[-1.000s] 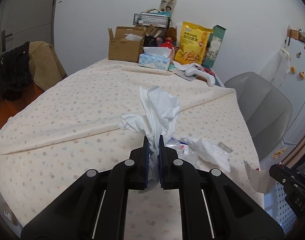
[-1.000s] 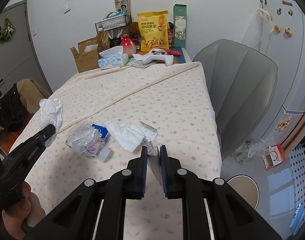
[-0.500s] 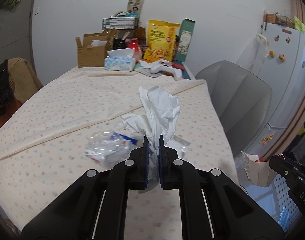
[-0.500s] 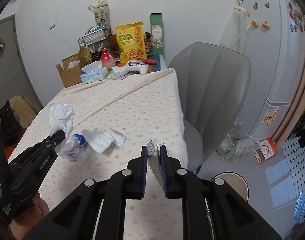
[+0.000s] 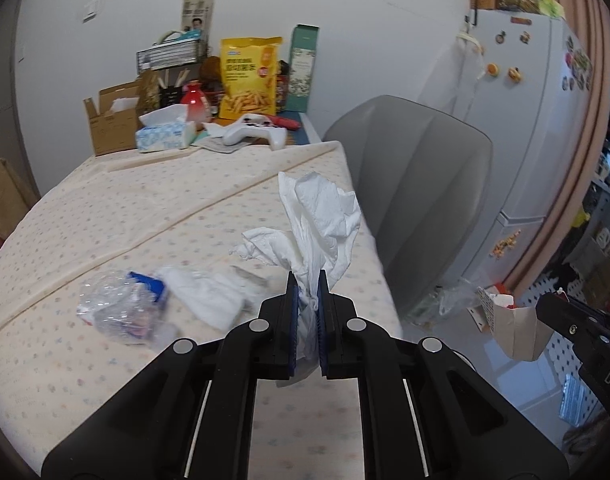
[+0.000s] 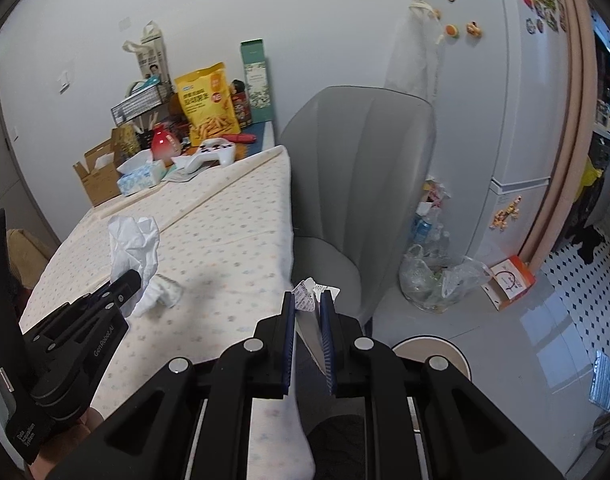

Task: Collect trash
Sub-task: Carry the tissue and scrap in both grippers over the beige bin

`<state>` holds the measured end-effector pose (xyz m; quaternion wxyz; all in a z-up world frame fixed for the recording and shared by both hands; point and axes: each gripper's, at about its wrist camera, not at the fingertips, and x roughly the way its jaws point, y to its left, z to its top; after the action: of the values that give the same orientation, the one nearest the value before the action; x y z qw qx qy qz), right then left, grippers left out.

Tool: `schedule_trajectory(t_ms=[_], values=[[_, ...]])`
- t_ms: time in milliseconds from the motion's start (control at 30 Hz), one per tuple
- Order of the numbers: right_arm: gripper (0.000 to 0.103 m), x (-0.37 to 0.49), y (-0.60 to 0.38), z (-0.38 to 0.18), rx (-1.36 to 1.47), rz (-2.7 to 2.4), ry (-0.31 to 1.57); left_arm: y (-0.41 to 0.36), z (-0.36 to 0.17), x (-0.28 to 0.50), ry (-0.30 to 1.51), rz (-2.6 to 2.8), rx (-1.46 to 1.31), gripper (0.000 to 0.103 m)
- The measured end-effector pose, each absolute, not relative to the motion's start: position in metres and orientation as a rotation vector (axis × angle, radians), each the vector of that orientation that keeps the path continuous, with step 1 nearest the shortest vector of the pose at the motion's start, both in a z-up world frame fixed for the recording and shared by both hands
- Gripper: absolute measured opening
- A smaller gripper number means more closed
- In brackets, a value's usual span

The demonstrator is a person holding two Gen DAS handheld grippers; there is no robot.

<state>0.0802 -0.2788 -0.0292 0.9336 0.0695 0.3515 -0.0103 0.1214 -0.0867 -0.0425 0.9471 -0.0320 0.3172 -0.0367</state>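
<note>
**Both tongs full at the table's edge**

The left gripper (image 5: 306, 280) is clamped on a crumpled white tissue (image 5: 319, 216), which stands up from its jaws above the dotted tablecloth (image 5: 145, 216); the right gripper (image 6: 307, 304) pinches a torn paper carton (image 6: 311, 294) off the table's edge, before the grey chair (image 6: 357, 184); a crushed plastic bottle (image 5: 117, 304) and another tissue (image 5: 209, 296) lie on the cloth beside each other; a clear bag of bottles (image 6: 433, 276) sits on the floor by the fridge (image 6: 501, 100).

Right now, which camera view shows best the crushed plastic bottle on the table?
The left wrist view: the crushed plastic bottle lies in plain sight on the tablecloth, left of the tongs, slightly blurred. In the right wrist view I cannot find it; the left tongs and their tissue cover that spot.
</note>
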Motion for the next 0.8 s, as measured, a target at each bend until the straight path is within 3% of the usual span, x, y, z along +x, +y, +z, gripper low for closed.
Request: schedule_trajectory(t_ms=[800], values=[[0.014,0.085,-0.408,-0.081,0.274,-0.21,0.788,-0.241,-0.081,0.158,0.751,-0.291,0.081,0.009]])
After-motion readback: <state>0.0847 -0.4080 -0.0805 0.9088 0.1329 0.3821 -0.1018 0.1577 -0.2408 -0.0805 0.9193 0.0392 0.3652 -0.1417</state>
